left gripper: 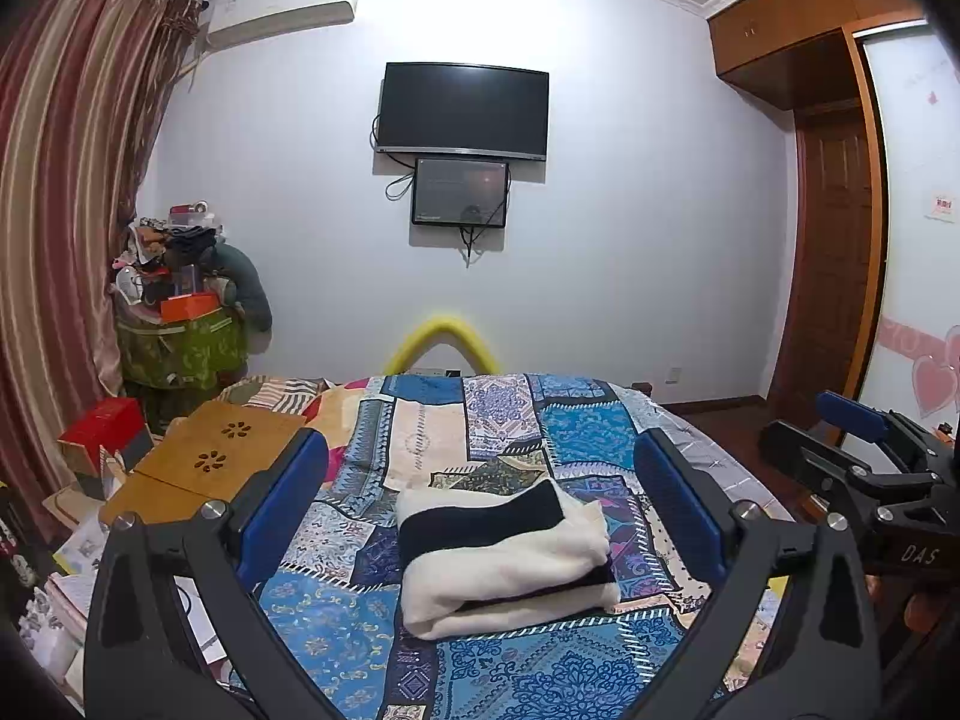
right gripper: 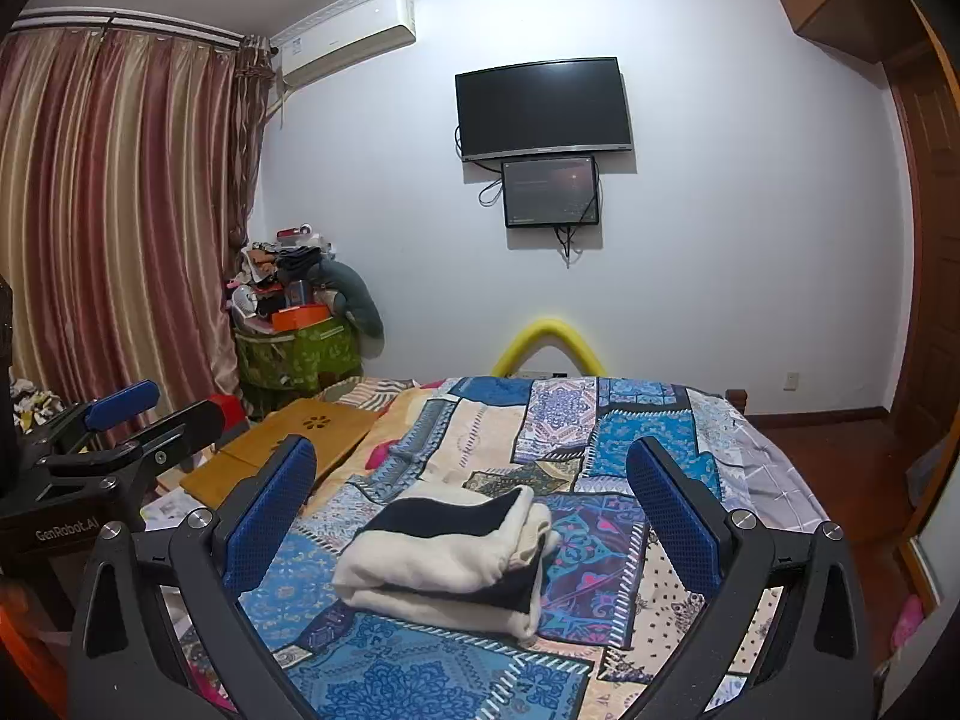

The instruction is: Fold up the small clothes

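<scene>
The cream-and-black garment (left gripper: 504, 558) is lying folded in a compact bundle on the patchwork bedspread (left gripper: 576, 438), looking finished. Left gripper (left gripper: 480, 510) and right gripper (right gripper: 474, 516) are both hanging spread wide, gripping nothing, raised clear above it. Lower layers are hiding inside the bundle; garment type unclear.

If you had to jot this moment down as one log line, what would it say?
cream-and-black fleece garment: folded, lying on patchwork bedspread | left gripper: open, empty | right gripper: open, empty | neither touching garment
</scene>
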The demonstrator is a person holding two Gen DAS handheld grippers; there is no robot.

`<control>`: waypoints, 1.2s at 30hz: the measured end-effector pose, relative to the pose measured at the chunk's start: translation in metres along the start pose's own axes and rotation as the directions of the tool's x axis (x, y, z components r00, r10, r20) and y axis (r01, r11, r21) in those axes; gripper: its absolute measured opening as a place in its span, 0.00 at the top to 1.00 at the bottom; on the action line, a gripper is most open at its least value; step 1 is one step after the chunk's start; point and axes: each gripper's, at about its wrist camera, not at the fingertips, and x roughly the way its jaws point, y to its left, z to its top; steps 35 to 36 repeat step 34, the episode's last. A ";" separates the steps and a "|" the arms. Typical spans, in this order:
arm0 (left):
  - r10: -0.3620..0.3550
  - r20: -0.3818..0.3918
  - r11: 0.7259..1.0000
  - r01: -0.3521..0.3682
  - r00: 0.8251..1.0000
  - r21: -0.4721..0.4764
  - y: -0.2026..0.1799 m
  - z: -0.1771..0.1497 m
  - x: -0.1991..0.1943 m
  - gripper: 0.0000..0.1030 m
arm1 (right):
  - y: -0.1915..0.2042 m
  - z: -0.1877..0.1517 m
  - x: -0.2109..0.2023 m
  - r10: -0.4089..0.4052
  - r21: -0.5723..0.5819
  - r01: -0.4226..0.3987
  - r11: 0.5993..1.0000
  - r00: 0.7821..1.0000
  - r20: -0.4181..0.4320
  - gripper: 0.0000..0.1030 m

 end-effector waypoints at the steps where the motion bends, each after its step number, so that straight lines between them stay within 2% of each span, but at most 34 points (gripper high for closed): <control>1: -0.003 0.002 1.000 0.003 1.000 -0.001 0.000 0.000 0.000 0.00 | 0.000 0.000 0.000 0.000 0.002 0.000 1.000 1.000 0.000 0.00; 18: -0.048 -0.006 0.999 0.049 0.999 0.020 -0.007 0.002 0.002 0.00 | 0.001 0.001 0.000 -0.003 -0.001 0.003 1.000 1.000 0.001 0.00; 36: -0.061 -0.015 0.998 0.061 0.998 0.017 -0.005 0.001 0.004 0.00 | -0.004 0.005 0.000 -0.005 0.000 0.005 1.000 1.000 -0.004 0.00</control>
